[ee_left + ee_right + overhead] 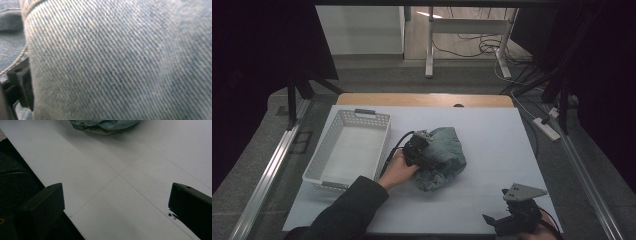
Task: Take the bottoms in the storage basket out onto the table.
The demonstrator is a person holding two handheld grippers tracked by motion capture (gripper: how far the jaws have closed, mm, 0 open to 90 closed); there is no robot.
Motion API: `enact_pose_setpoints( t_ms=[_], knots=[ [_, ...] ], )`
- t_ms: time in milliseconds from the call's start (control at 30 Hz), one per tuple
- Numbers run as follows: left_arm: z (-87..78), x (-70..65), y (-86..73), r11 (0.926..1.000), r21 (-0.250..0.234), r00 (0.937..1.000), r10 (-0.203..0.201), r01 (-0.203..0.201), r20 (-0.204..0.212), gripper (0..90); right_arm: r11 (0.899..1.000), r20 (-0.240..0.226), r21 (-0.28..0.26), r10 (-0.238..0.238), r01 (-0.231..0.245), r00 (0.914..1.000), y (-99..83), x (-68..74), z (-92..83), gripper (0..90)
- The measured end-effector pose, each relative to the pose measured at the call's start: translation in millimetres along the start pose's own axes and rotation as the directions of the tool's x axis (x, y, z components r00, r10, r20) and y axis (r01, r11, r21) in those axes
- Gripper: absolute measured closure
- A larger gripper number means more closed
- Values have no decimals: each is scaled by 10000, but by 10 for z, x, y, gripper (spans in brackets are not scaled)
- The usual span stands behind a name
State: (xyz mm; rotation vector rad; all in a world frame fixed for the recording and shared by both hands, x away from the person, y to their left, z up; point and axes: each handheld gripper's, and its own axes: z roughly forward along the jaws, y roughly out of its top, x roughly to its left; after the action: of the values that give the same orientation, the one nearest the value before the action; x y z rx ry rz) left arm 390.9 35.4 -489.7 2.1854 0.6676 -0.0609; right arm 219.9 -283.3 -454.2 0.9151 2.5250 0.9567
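Note:
A crumpled blue-grey denim garment [446, 150] lies in the middle of the white table [497, 130]. My left gripper [431, 159] is pushed into its left side, held by a hand in a dark sleeve. In the left gripper view the denim weave [120, 60] presses right up to the camera. One black finger [21, 85] shows far out at the left edge, so the jaws stand apart with cloth between them. My right gripper [492, 221] rests at the table's near right edge. Its jaws are wide open [117, 202] over bare table, and the garment's edge [105, 123] lies far ahead.
A white perforated basket [362, 116] stands left of the garment, with nothing inside. The table's near edge runs just beside the right gripper's left jaw. Cables, table legs and a power strip [546, 128] lie on the floor behind and to the right.

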Motion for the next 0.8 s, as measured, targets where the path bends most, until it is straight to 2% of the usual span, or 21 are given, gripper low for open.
enact_pose_setpoints(
  t_ms=[167,333,800],
  knots=[
    [-48,-4,20,9999,-121,9999,32,-31,95,0,10000,-21,9,-61,61,10000,1,6,-1,7],
    [-94,-29,48,9996,-154,9997,256,-255,62,0,9999,-38,0,-126,126,9999,0,10,-1,7],
    [-221,-49,91,9997,68,9996,254,-255,115,0,9998,-102,-50,-201,201,9997,-1,17,-4,7]
  ],
)
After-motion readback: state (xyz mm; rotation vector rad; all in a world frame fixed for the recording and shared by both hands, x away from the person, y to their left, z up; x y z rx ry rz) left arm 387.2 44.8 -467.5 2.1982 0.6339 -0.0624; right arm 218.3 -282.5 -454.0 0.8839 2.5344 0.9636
